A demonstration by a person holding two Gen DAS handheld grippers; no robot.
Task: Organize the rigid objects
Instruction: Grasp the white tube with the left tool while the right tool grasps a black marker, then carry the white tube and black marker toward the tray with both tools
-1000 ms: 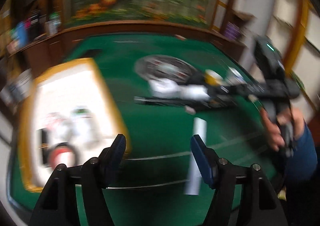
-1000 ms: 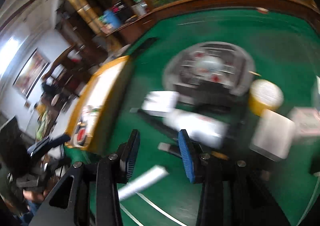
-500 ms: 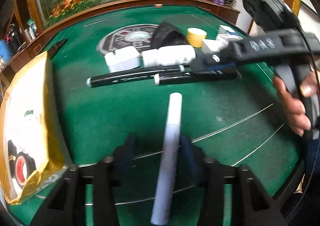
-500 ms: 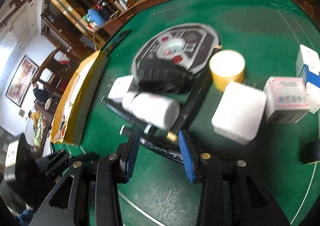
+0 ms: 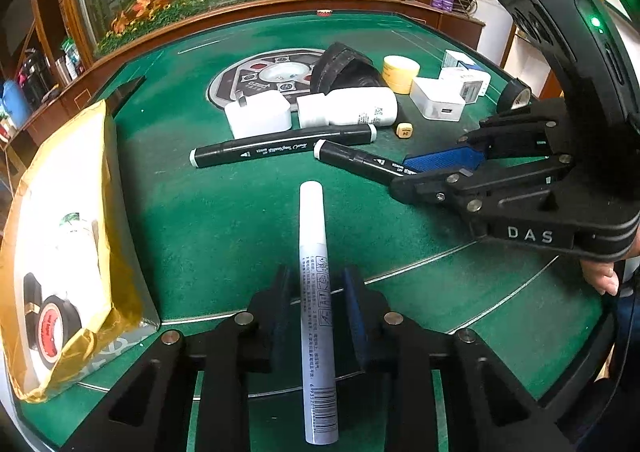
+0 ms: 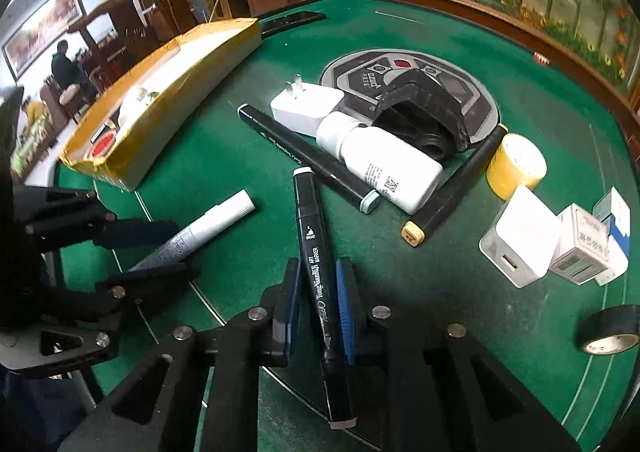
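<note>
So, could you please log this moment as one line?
left gripper: around white pen | right gripper: around black marker | box: waiting
</note>
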